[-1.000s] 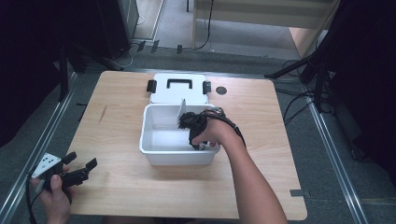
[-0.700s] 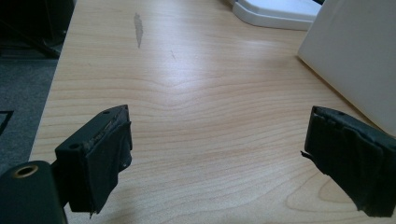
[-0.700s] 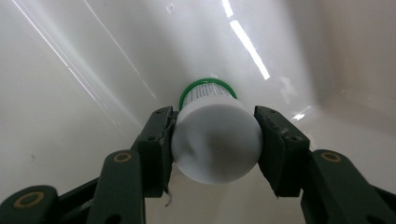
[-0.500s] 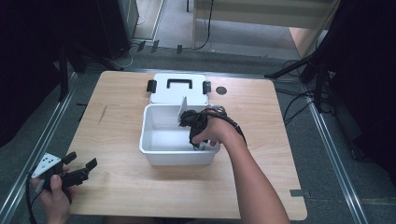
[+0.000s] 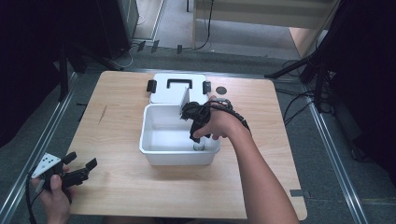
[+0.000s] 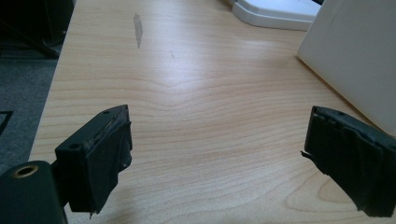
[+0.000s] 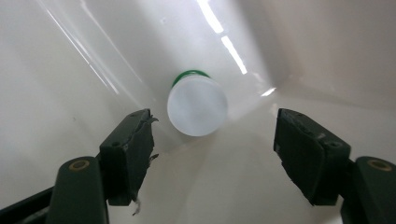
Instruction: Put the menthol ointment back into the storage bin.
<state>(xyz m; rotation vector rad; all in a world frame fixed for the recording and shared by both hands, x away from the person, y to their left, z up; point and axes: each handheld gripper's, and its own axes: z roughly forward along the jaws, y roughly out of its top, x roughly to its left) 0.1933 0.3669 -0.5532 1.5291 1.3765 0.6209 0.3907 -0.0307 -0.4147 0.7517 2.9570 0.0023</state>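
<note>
The bottle (image 7: 197, 106) stood upright in the near right corner of the white bin (image 5: 154, 149), free of any grip. The right gripper (image 7: 212, 149) hung above it; its jaws had just been opening and stood apart, touching nothing. At the table's (image 5: 116, 196) near left, the left gripper (image 6: 217, 158) gaped wide, empty.

In the high view the person's right hand (image 5: 219, 125) covers most of the right gripper (image 5: 196, 140), and the small white-capped bottle (image 5: 199, 146) in the near right corner of the white bin (image 5: 154, 151) is too small there to make out. The right gripper view shows the bottle's cap end-on, so all but a green rim of its body is hidden. The lid (image 5: 163, 91) behind the bin is partly hidden by the bin's far wall, and the left gripper view cuts the bin off at its right edge.
</note>
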